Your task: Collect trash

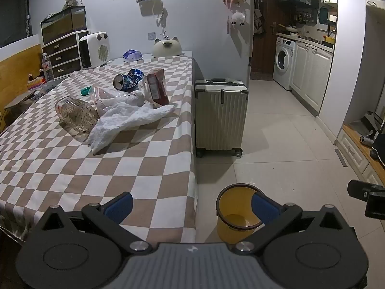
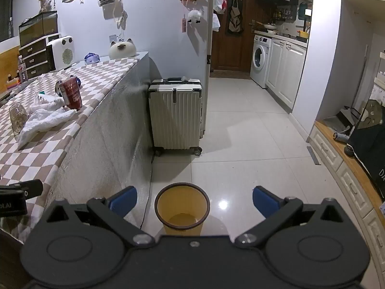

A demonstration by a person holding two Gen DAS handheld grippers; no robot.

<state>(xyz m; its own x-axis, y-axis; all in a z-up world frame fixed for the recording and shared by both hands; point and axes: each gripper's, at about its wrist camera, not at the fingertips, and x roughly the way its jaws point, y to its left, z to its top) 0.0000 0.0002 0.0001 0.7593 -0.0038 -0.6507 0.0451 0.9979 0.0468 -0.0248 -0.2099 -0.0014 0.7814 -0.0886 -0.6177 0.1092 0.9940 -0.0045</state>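
Blue-padded left claw (image 1: 191,206) and right claw (image 2: 195,201) tilted downward, both spread wide and empty, yellow bin (image 2: 182,208) below.

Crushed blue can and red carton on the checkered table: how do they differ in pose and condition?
The blue can lies on its side, its open end facing the camera; the red carton stands on end, leaning slightly. The can is crumpled and dented; the carton keeps its boxy shape. The can sits behind; the carton is nearer the table's edge. Both rest beside the white cloth, untouched by either tongs.
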